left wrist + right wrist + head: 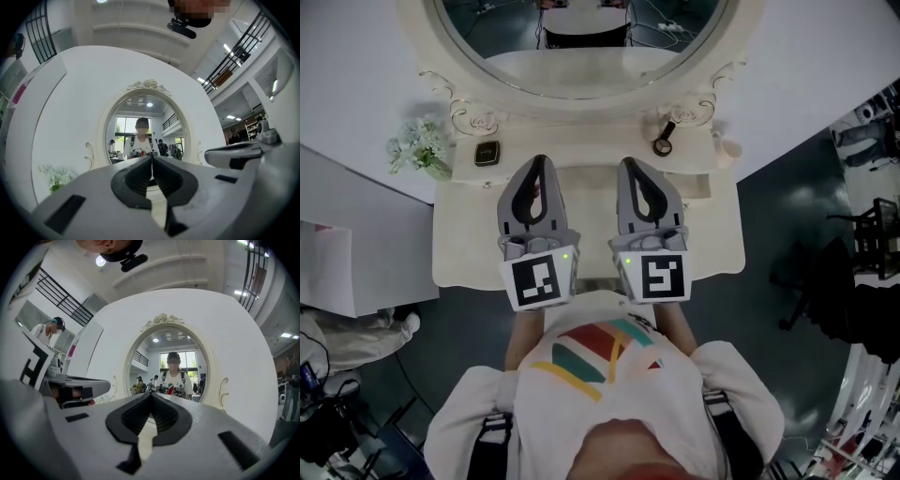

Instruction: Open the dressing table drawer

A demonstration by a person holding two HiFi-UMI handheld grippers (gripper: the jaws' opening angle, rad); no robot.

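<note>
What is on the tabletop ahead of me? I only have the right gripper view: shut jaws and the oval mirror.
Observer: The head view shows a small dark box at the foot of the mirror, beyond the left gripper.
Operator: Is that gripper shut as well?
Observer: Yes, its own view shows the jaws together with nothing between them.
Operator: Can you see the drawer front?
Observer: No. The head view shows only the tabletop; the drawer front is out of sight below its near edge.
</note>
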